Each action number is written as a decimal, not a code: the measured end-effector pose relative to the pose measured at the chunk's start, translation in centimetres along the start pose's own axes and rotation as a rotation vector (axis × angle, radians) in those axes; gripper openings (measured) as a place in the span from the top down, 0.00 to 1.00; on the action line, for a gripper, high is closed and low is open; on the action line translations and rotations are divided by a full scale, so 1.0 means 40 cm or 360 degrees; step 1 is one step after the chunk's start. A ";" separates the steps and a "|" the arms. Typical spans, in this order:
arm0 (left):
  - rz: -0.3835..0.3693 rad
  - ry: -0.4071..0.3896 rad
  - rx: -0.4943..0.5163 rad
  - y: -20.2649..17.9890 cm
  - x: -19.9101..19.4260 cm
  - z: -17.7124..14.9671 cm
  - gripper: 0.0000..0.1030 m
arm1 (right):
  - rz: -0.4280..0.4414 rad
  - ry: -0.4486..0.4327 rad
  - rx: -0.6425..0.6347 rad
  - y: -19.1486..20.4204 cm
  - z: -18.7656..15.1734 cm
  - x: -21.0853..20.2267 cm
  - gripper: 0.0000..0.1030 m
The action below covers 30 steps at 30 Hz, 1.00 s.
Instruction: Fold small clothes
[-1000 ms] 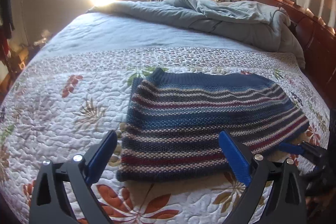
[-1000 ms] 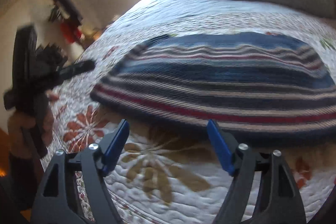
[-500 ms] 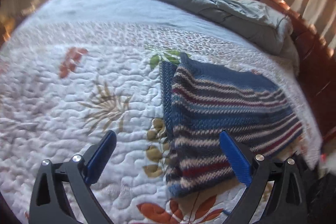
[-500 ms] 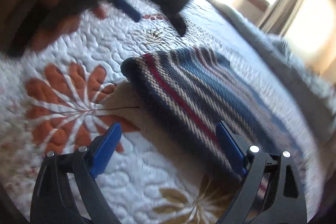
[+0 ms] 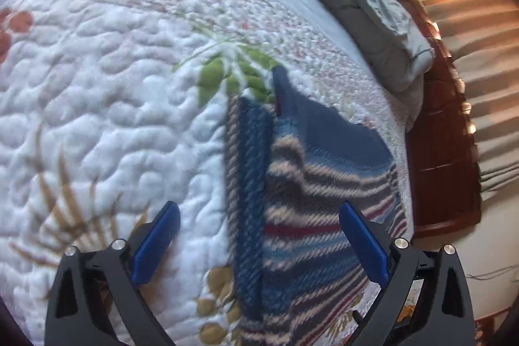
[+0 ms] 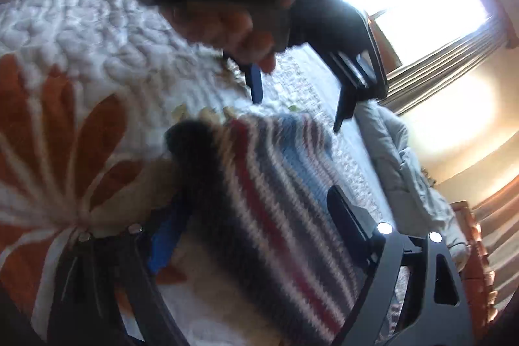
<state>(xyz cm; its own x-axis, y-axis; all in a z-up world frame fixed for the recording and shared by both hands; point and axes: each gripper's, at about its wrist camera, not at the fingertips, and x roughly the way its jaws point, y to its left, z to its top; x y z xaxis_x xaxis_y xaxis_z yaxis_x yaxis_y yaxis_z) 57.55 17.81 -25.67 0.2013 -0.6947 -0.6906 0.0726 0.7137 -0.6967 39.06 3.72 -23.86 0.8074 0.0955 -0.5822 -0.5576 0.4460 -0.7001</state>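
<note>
The knit garment (image 5: 311, 184) carries blue, cream, dark grey and red stripes; the quilt (image 5: 107, 106) is white with orange, tan and green floral prints.

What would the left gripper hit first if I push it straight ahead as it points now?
Most likely the striped knit garment: its folded left edge lies between the open left gripper fingers, on the quilt. Depth is unclear.

We see open quilt (image 5: 107, 93) to the left of the striped sweater (image 5: 311, 203), room for a tool to pass. To its right the wooden footboard (image 5: 444, 158) closes in, and the bunched grey duvet (image 5: 366, 2) blocks the bed's far end.
</note>
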 end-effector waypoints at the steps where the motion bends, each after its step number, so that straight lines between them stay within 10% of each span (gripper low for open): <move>1: -0.0048 0.0012 -0.0002 -0.004 0.011 0.010 0.04 | -0.0016 0.0016 0.0000 -0.001 0.007 0.017 0.19; 9: -0.0082 0.0115 0.0036 -0.044 0.097 0.061 0.06 | -0.0066 0.0030 0.0074 -0.024 0.024 0.078 0.25; 11: -0.0046 0.0102 0.0026 -0.044 0.099 0.066 0.17 | -0.0033 0.0029 0.0118 -0.037 0.019 0.089 0.35; 13: 0.0040 0.0113 0.0054 -0.044 0.102 0.074 0.56 | 0.0031 0.0050 0.0161 -0.048 0.018 0.104 0.50; 16: 0.0089 0.0131 0.0060 -0.040 0.095 0.080 0.74 | 0.0066 0.0030 0.0207 -0.067 0.017 0.105 0.72; 30: 0.0409 -0.0003 0.0175 -0.378 -0.032 0.090 0.81 | 0.0205 -0.0165 0.0835 -0.399 -0.067 -0.097 0.88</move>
<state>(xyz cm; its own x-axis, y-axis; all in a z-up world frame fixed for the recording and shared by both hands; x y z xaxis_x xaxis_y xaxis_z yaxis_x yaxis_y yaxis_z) 59.72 8.23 -13.56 0.2288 -0.4896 -0.8414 0.1245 0.8720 -0.4735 44.30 -6.14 -11.53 0.7685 0.2541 -0.5872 -0.5037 0.8062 -0.3104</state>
